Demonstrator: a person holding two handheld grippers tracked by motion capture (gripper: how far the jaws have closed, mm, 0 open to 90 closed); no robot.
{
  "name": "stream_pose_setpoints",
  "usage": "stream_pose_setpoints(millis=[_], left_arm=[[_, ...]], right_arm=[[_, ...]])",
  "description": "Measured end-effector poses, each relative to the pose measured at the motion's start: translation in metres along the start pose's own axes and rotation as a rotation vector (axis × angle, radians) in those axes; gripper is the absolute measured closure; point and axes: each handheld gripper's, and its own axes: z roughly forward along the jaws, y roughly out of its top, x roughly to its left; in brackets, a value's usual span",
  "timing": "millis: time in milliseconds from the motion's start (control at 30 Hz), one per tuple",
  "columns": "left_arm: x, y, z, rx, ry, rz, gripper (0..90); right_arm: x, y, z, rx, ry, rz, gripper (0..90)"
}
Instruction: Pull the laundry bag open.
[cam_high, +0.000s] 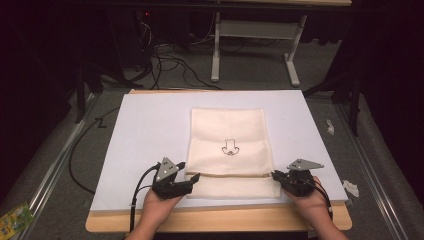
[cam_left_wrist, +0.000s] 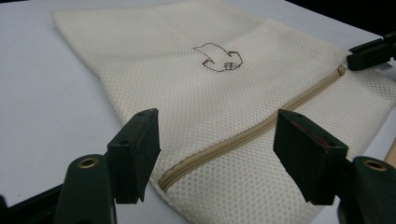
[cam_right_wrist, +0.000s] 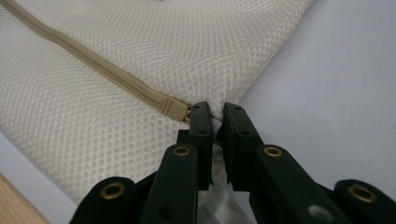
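Black jaws working a cream mesh bag at the bench's near edge.
Your right gripper (cam_right_wrist: 215, 122) is pinching the mesh bag (cam_high: 229, 145) beside its zipper (cam_left_wrist: 252, 132) end; your left gripper (cam_left_wrist: 217, 156) is spreading wide over the zipper's other end. It's probably light and floppy; grip the seam.

**Dim room around a lit counter**

A wooden counter (cam_high: 220, 220) carries a white sheet (cam_high: 150, 130). Grey carpeted floor (cam_high: 250, 70) spreads beyond it, strewn with black cables (cam_high: 170, 60). A white-framed table (cam_high: 255, 35) stands at the back. Dark curtains (cam_high: 390, 75) close both sides. Crumpled paper scraps (cam_high: 351, 188) lie on the floor, and a green packet (cam_high: 14, 218) too.
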Motion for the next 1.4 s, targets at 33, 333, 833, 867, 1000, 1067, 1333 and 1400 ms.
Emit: stream_pose_setpoints(millis=[33, 333, 833, 867, 1000, 1067, 1333, 1400], left_arm=[[-0.001, 0.001, 0.003, -0.002, -0.001, 0.008, 32.0], [-0.015, 0.008, 0.022, 0.043, -0.043, 0.022, 32.0], [-0.095, 0.035, 0.096, 0.055, -0.253, 0.043, 44.9], [-0.101, 0.037, 0.102, 0.061, -0.26, 0.05, 45.9], [-0.119, 0.041, 0.124, 0.082, -0.275, 0.064, 56.3], [-0.123, 0.043, 0.132, 0.095, -0.281, 0.03, 58.3], [-0.132, 0.051, 0.149, 0.06, -0.266, -0.005, 73.7], [-0.136, 0.051, 0.151, 0.053, -0.27, -0.009, 75.5]], right_arm=[[0.0, 0.0, -0.001, -0.009, -0.002, -0.004, 84.0], [0.001, 0.004, -0.008, -0.055, -0.011, -0.015, 83.9], [0.0, 0.009, -0.021, -0.135, 0.015, -0.026, 84.1], [0.0, 0.009, -0.021, -0.133, 0.016, -0.026, 84.1], [-0.001, 0.01, -0.022, -0.137, 0.017, -0.023, 84.5], [-0.001, 0.011, -0.022, -0.143, 0.021, -0.024, 84.6], [-0.001, 0.011, -0.024, -0.162, 0.039, -0.036, 84.6], [-0.001, 0.011, -0.024, -0.165, 0.044, -0.037, 84.5]])
